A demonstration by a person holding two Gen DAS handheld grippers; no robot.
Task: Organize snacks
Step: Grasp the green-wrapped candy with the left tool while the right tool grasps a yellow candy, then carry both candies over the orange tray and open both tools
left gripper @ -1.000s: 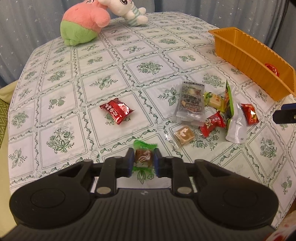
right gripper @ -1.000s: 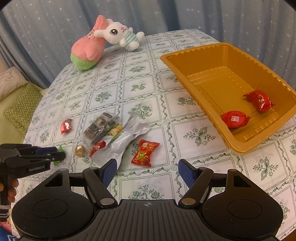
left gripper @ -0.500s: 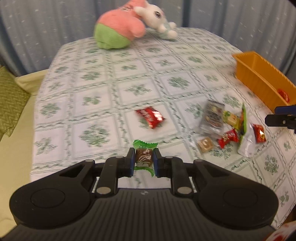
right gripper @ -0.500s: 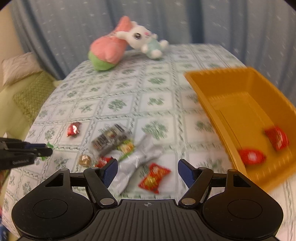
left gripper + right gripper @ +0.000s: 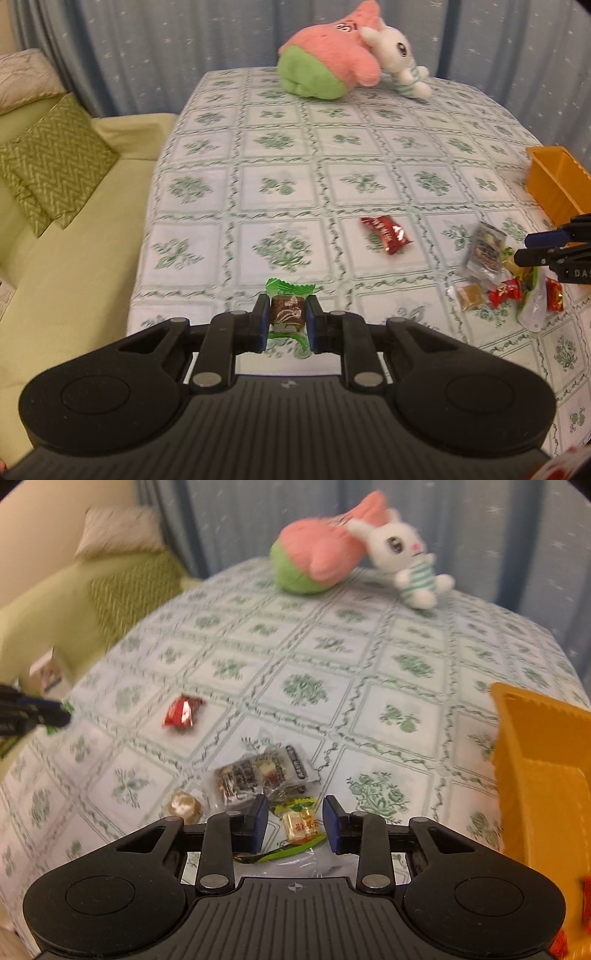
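Two plush toys (image 5: 332, 62); one tray (image 5: 546, 775)

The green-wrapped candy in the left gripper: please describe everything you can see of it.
The green-wrapped candy is a small brown block, chocolate by its look, in a clear wrapper with crimped green ends above and below. The left gripper is shut on its two sides and holds it upright above the near edge of the tablecloth, apart from the other snacks.
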